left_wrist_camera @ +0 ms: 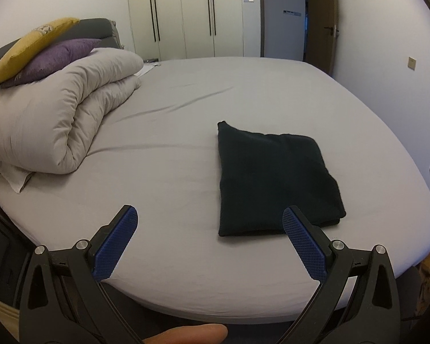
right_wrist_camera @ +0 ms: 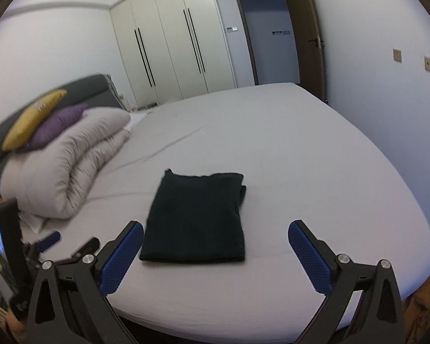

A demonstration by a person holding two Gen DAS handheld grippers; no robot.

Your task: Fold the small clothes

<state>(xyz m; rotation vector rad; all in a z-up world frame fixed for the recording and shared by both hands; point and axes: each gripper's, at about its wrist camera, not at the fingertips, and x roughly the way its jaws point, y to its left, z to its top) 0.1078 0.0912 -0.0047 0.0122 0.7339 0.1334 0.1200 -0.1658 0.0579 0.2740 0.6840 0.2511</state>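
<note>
Dark garment (left_wrist_camera: 275, 177) lies folded near the bed's (left_wrist_camera: 172, 172) near edge, your left gripper (left_wrist_camera: 210, 218) and right gripper (right_wrist_camera: 215, 229) both released and empty, so just square any loose layers gently.

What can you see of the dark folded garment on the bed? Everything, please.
The dark garment looks black, of a soft, slightly fuzzy knit. It is folded into a flat, roughly rectangular stack; layered edges show along its right side and near edge, and its far left corner peaks up slightly. It lies flat on the grey sheet of the bed, toward the near edge and apart from the rolled duvet. Nothing grips or touches it: both grippers are open and short of it.
</note>
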